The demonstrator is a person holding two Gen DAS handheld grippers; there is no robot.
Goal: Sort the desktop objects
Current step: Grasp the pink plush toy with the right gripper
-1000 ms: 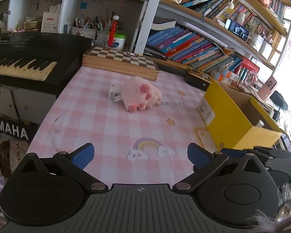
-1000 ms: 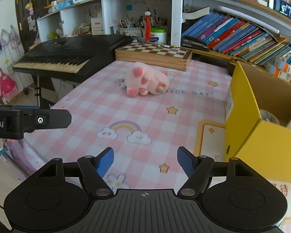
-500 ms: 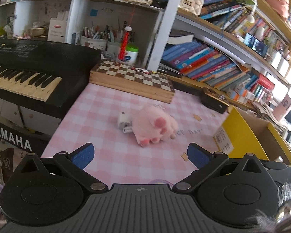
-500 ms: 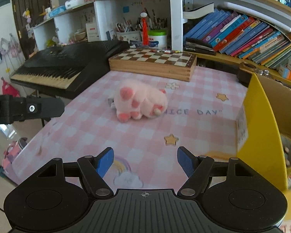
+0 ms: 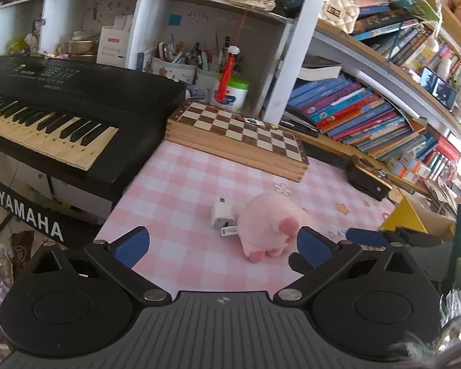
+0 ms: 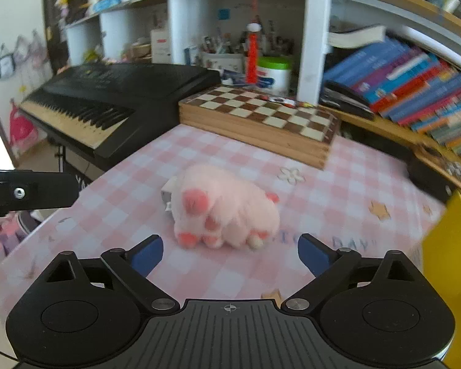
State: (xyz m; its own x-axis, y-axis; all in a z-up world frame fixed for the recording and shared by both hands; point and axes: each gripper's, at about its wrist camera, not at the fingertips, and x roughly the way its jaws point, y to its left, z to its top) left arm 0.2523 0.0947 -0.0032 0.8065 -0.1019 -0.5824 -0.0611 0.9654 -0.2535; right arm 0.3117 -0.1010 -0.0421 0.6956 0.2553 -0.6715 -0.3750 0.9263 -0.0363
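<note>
A pink plush paw toy [image 5: 272, 226] lies on the pink checked tablecloth [image 5: 181, 184]; it also shows in the right wrist view [image 6: 227, 212]. A small white charger plug [image 5: 222, 213] lies against its left side, mostly hidden in the right wrist view [image 6: 168, 188]. A yellow box [image 6: 451, 246] stands at the right. My right gripper [image 6: 230, 253] is open and empty, just short of the toy. My left gripper [image 5: 222, 244] is open and empty, close to the toy and plug.
A wooden chessboard box [image 5: 239, 135] lies behind the toy. A black Yamaha keyboard [image 5: 61, 104] borders the table's left edge. Shelves of books [image 5: 368, 113] and pen cups [image 5: 181, 61] stand at the back. A black case [image 5: 367, 178] sits at the back right.
Both grippers have moved forward toward the plush toy, which now looms larger and sits just ahead of the fingertips. Both stay open. The toy and plug have not moved.
</note>
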